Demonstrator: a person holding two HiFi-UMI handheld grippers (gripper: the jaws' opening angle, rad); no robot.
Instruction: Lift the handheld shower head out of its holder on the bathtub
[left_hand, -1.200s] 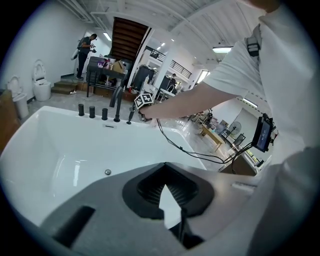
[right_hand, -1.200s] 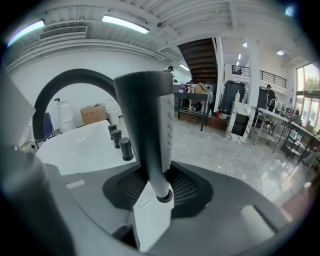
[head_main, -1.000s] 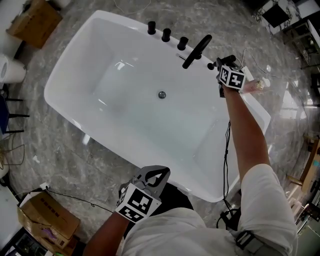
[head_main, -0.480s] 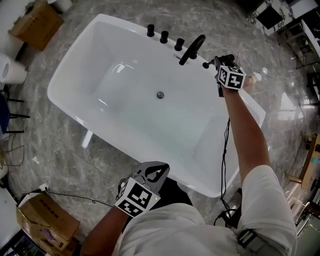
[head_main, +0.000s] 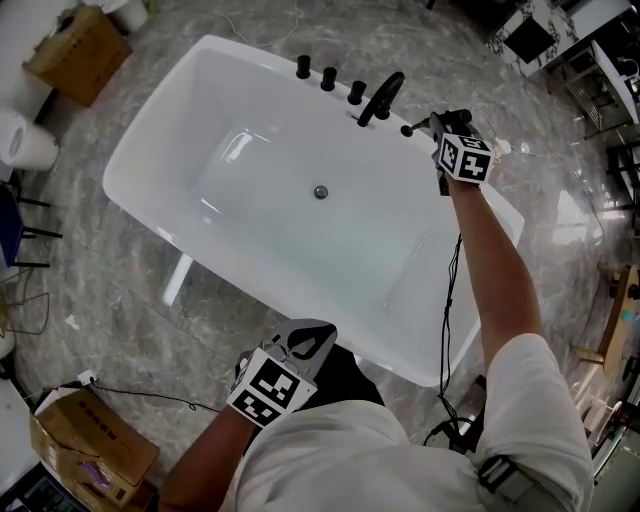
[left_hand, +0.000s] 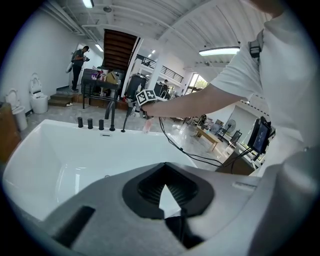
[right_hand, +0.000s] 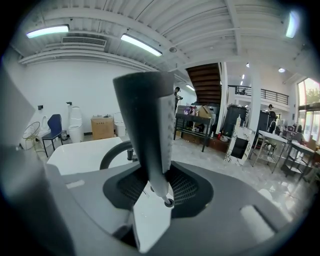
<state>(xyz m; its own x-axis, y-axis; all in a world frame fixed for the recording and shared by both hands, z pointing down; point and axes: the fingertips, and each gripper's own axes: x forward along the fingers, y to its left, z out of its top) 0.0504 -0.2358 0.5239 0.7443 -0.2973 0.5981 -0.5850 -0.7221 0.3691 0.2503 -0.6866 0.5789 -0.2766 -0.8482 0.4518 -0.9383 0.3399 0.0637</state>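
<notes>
The white bathtub (head_main: 150, 130) fills the head view, with three black knobs (head_main: 328, 76) and a black curved spout (head_main: 380, 97) on its far rim. My right gripper (head_main: 435, 125) hangs above the far right corner, shut on the black stick-shaped shower head (head_main: 410, 129). In the right gripper view the shower head (right_hand: 145, 120) stands upright between the jaws of that gripper (right_hand: 155, 192). Its holder is hidden. My left gripper (head_main: 318, 338) is near my body at the tub's near rim, shut and empty; in its own view (left_hand: 167, 200) it faces the tub (left_hand: 60, 150).
Cardboard boxes sit on the marble floor at the top left (head_main: 75, 45) and bottom left (head_main: 85, 445). A black cable (head_main: 450, 290) hangs from my right arm across the tub's right end. Shelving and furniture (head_main: 600, 70) stand at the far right.
The right gripper has risen with the shower head, whose tip now stands clear of the tub rim. The left gripper has lifted a little near my body.
</notes>
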